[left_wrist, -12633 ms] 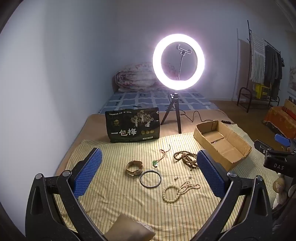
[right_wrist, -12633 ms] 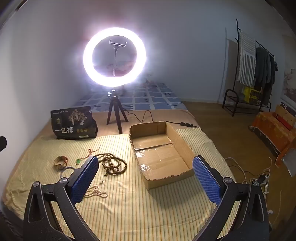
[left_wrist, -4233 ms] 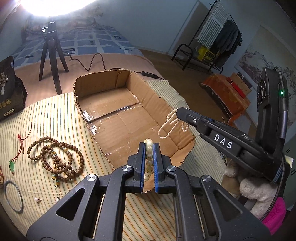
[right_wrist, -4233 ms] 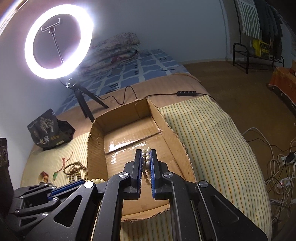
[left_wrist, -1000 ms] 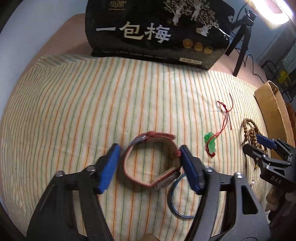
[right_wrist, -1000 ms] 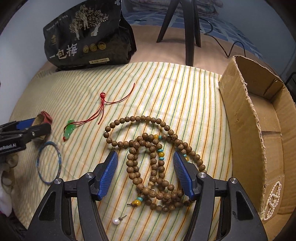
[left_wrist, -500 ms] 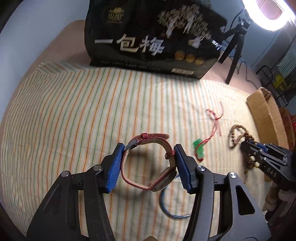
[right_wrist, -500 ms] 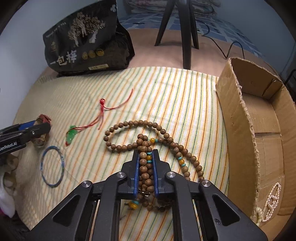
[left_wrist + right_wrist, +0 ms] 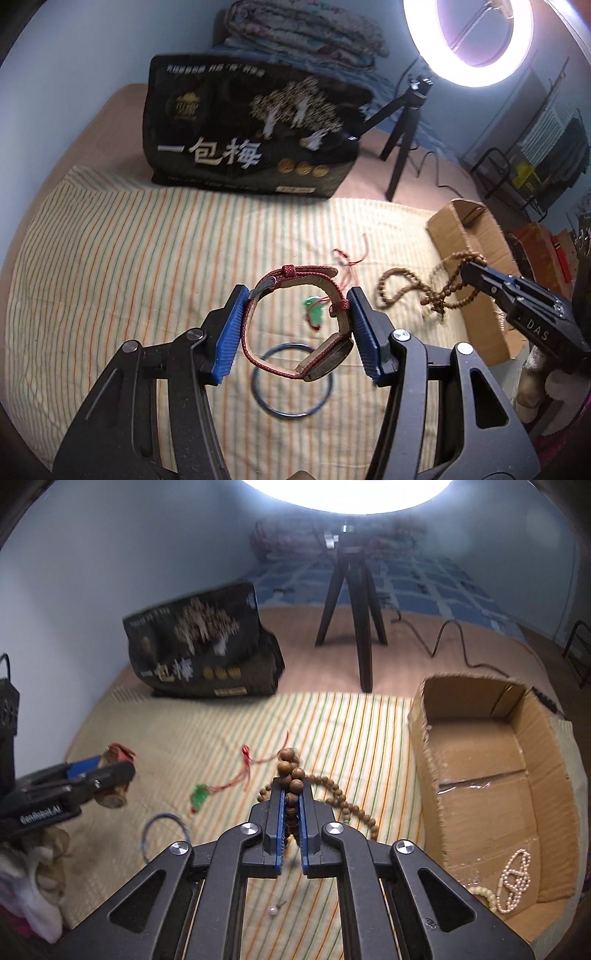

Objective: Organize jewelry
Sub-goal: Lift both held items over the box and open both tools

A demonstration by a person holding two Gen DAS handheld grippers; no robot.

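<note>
While both claws hold jewelry off the striped cloth (image 9: 110,258), the largest hazard is the cardboard box (image 9: 480,760), which stands at three o'clock of the beads in the right wrist view. Its near wall rises between the load and the open floor inside, where pearl strands (image 9: 515,871) already lie at the five o'clock corner. I judge that a low carry would snag the hanging loops on that rim.

Next comes the wooden bead necklace (image 9: 291,775). The right claw (image 9: 291,812) is pressed together on a few strands only, while the rest trails down to the cloth at four o'clock. A swing or a quick pull could slide beads out of the pads.

Smaller still, the watch (image 9: 295,321) sits with its band spanning the blue pads of the left claw (image 9: 295,325), pinched across its loop, face hanging at five o'clock. That springy band may pop free if the squeeze eases.

Below it lie the blue bangle (image 9: 291,380) at six o'clock and the green pendant (image 9: 314,310) on its red cord, both well clear. Open room lies above the cloth toward the box; the black bag (image 9: 251,129) and tripod (image 9: 351,590) bound the twelve o'clock edge. A loose pearl (image 9: 272,910) rests near the right claw's base.
</note>
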